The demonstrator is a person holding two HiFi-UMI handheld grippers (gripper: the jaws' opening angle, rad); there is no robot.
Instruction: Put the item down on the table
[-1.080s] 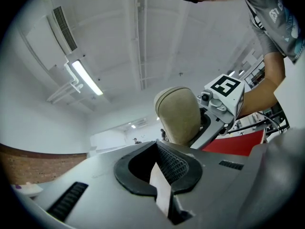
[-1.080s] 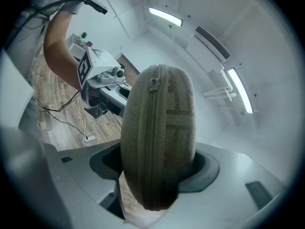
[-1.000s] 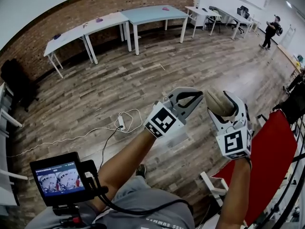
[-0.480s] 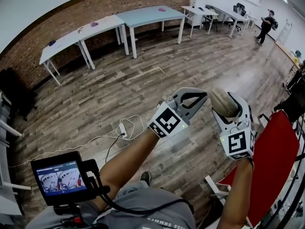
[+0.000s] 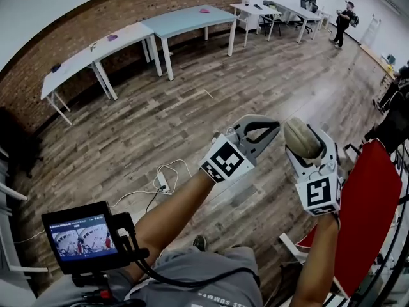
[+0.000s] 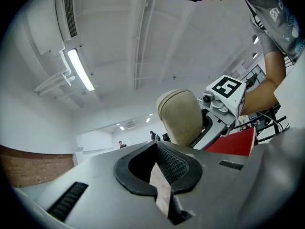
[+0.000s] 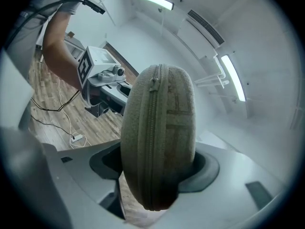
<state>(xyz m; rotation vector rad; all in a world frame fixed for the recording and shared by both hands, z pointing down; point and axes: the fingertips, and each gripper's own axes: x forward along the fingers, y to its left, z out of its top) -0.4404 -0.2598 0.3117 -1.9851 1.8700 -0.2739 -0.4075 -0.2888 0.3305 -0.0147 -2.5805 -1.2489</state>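
Observation:
A beige zippered pouch (image 5: 301, 138) is held upright in the air over the wooden floor, with my right gripper (image 5: 303, 132) shut on it. In the right gripper view the pouch (image 7: 158, 132) fills the middle, zip facing the camera, pinched between the two jaws of the right gripper (image 7: 157, 168). My left gripper (image 5: 272, 126) hovers just left of the pouch, jaws shut with nothing between them. The left gripper view shows its jaws (image 6: 156, 146) closed tip to tip and the pouch (image 6: 180, 116) just beyond them. A light blue table (image 5: 185, 20) stands far off by the brick wall.
White tables (image 5: 96, 51) line the brick wall beside the blue one, and more desks (image 5: 265, 10) stand at the back right. A power strip with cable (image 5: 162, 181) lies on the floor. A red panel (image 5: 364, 213) is at my right. A person (image 5: 340, 23) stands far away. A small monitor (image 5: 80, 238) sits lower left.
The tables and floor have slid left and up in the head view. Both grippers have drifted slightly right and stay side by side. The pouch stays gripped.

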